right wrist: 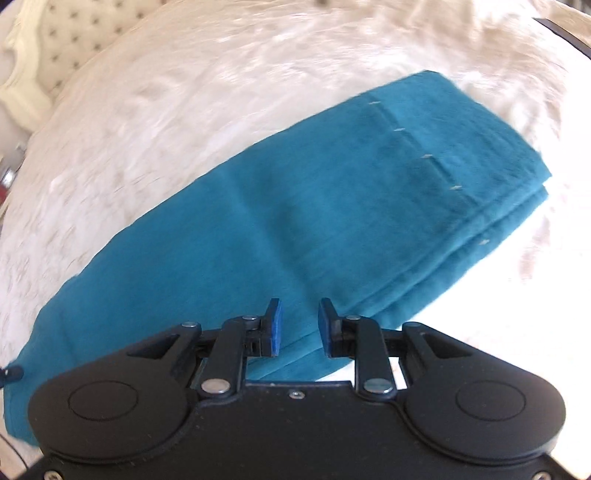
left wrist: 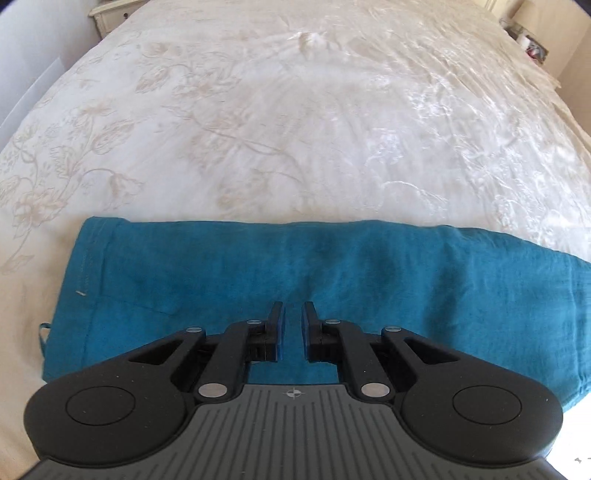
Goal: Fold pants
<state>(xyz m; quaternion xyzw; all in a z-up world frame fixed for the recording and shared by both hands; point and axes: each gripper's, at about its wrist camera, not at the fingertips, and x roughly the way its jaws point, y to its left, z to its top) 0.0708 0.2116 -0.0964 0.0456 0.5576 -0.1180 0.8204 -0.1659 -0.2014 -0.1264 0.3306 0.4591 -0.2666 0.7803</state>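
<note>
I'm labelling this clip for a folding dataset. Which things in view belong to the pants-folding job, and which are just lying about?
Part of the job:
- teal pants, lying in a long strip on the bed
- left gripper, nearly shut, holding nothing
- right gripper, open, holding nothing
- floral bedspread, the work surface

Just about:
- tufted headboard
- nightstand
- bedside clutter, too small to identify

pants [right wrist: 295, 206] blurred (right view), bedspread [right wrist: 184, 110] smeared

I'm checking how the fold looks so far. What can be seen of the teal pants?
The teal pants are a soft, crinkled woven cloth, folded lengthwise into a long, flat, layered band across the cream floral bedspread. One end shows stacked hems and a row of small pale stitches. A small loop sticks out at one edge. Nothing grips them.
</note>
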